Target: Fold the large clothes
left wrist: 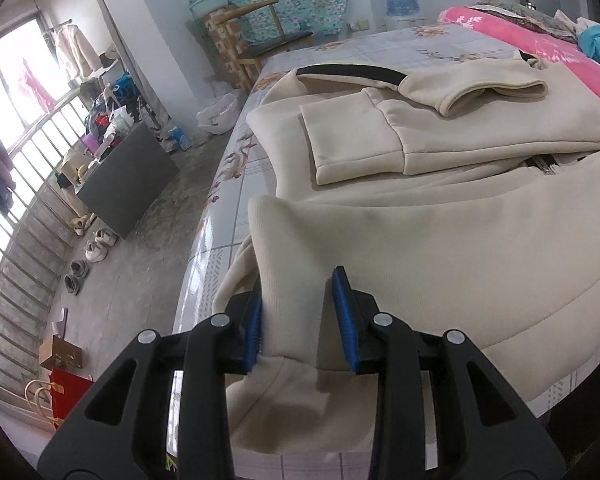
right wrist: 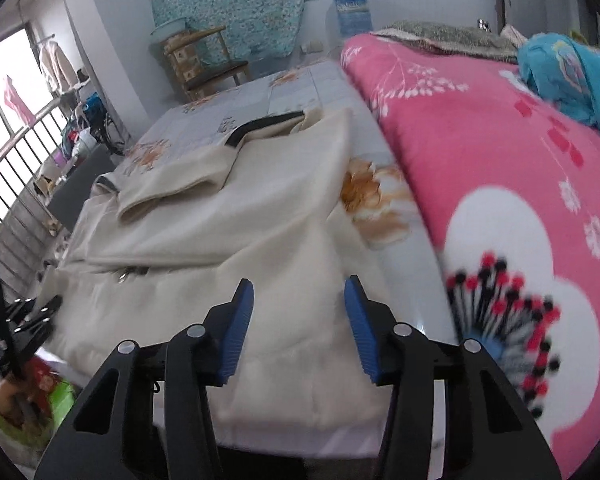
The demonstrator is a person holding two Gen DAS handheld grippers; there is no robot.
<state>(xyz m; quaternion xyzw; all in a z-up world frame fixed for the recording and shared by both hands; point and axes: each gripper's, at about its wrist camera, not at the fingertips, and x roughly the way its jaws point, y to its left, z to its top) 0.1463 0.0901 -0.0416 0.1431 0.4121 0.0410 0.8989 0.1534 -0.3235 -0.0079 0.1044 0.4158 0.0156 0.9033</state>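
Observation:
A large cream jacket (left wrist: 440, 232) lies spread on the bed, its sleeves folded across the body and a black collar at the far end. It also shows in the right wrist view (right wrist: 228, 232). My left gripper (left wrist: 298, 312) has its blue pads on either side of a raised fold of the jacket's hem at the near left corner; the fabric stands up between the jaws. My right gripper (right wrist: 300, 328) is open over the jacket's near right hem, with nothing between its pads. The left gripper (right wrist: 28, 320) shows at the left edge of the right wrist view.
The bed has a glossy floral sheet (left wrist: 440, 44). A pink flowered quilt (right wrist: 500, 200) lies along the right side with a blue cloth (right wrist: 572, 76) on it. Left of the bed are the floor, shoes (left wrist: 96, 244), a dark box (left wrist: 128, 176), a railing and a wooden chair (left wrist: 256, 36).

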